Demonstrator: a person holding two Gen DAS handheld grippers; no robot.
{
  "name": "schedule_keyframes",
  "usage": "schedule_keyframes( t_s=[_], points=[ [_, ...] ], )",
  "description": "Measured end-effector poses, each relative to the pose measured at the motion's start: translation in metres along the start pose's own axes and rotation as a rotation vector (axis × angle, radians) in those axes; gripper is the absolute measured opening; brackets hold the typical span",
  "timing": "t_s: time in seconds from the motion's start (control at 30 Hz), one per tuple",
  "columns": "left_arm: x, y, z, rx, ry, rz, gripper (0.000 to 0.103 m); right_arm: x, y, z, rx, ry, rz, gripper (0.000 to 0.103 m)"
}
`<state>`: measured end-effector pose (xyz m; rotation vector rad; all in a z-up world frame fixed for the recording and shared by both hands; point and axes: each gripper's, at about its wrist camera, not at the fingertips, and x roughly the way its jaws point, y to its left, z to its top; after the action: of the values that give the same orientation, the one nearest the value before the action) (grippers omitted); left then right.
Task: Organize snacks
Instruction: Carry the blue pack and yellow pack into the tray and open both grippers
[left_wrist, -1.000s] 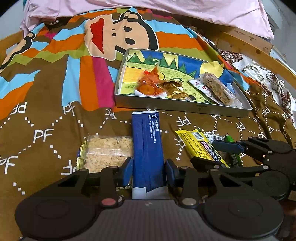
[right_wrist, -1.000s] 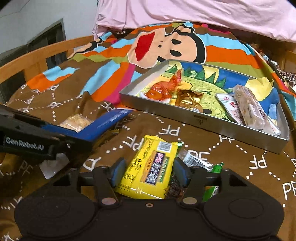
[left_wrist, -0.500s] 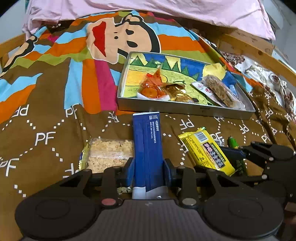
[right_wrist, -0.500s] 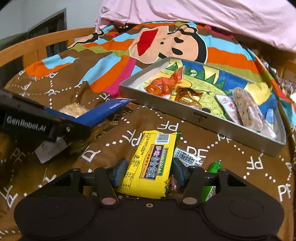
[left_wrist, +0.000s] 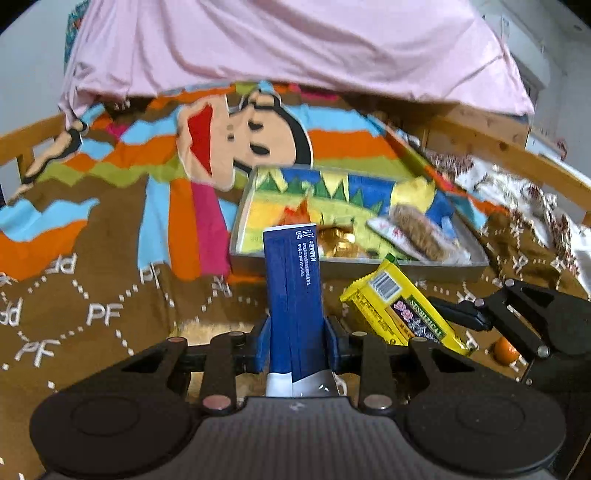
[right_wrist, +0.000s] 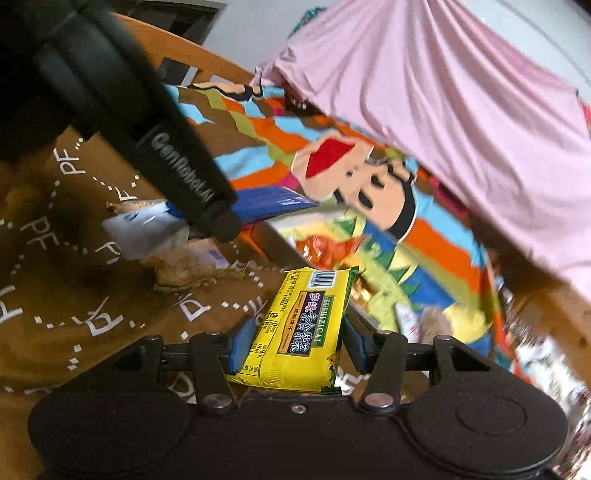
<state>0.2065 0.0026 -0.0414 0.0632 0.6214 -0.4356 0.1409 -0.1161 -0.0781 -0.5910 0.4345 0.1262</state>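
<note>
My left gripper (left_wrist: 295, 343) is shut on a long dark-blue packet (left_wrist: 293, 280), which sticks up clear of the blanket in front of the metal tray (left_wrist: 369, 264). The tray holds gold sweets (left_wrist: 340, 243), a grain bar (left_wrist: 417, 232) and an orange wrapper. My right gripper (right_wrist: 299, 343) is shut on a yellow snack packet (right_wrist: 303, 321), rolled to one side and lifted off the blanket. In the left wrist view that yellow packet (left_wrist: 399, 314) hangs to the right of the blue one. In the right wrist view the left gripper (right_wrist: 207, 206) crosses the upper left with the blue packet (right_wrist: 273, 203).
A clear pack of crumbly snack (right_wrist: 184, 266) lies on the brown blanket under the left gripper. A small orange item (left_wrist: 504, 349) sits by the right gripper. A pink sheet (left_wrist: 295, 48) hangs behind. Wooden bed rails (left_wrist: 517, 155) run along both sides.
Both packets have come up off the blanket and nearer the tray. The right gripper has rolled, tilting its view. Both grippers' jaws narrowed onto their packets.
</note>
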Motion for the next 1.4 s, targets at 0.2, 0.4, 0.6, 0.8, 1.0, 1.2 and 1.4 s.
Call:
schedule_keyframes(
  t_s=[0.2,0.4,0.6,0.8,1.0,1.2,1.4],
  points=[
    [-0.005,-0.007,0.006,0.053,-0.055,0.036,0.033,-0.004,-0.006,0.001,-0.025,-0.063,-0.095,0.054],
    [0.004,-0.006,0.019,0.041,-0.118,0.061,0.033,0.000,-0.018,0.006,-0.025,-0.099,-0.177,0.054],
    [0.037,-0.012,0.055,-0.037,-0.223,0.081,0.033,0.024,-0.044,0.011,-0.016,-0.118,-0.247,0.054],
    [0.074,-0.022,0.088,-0.024,-0.326,0.054,0.034,0.067,-0.083,0.007,0.088,-0.094,-0.293,0.054],
    [0.119,-0.014,0.101,-0.087,-0.280,-0.026,0.034,0.108,-0.107,-0.001,0.203,-0.060,-0.306,0.054],
    [0.157,-0.018,0.086,-0.064,-0.209,-0.055,0.034,0.130,-0.106,-0.014,0.241,-0.012,-0.293,0.054],
    [0.178,-0.022,0.075,-0.051,-0.133,-0.062,0.034,0.140,-0.102,-0.014,0.229,0.014,-0.281,0.052]
  ],
)
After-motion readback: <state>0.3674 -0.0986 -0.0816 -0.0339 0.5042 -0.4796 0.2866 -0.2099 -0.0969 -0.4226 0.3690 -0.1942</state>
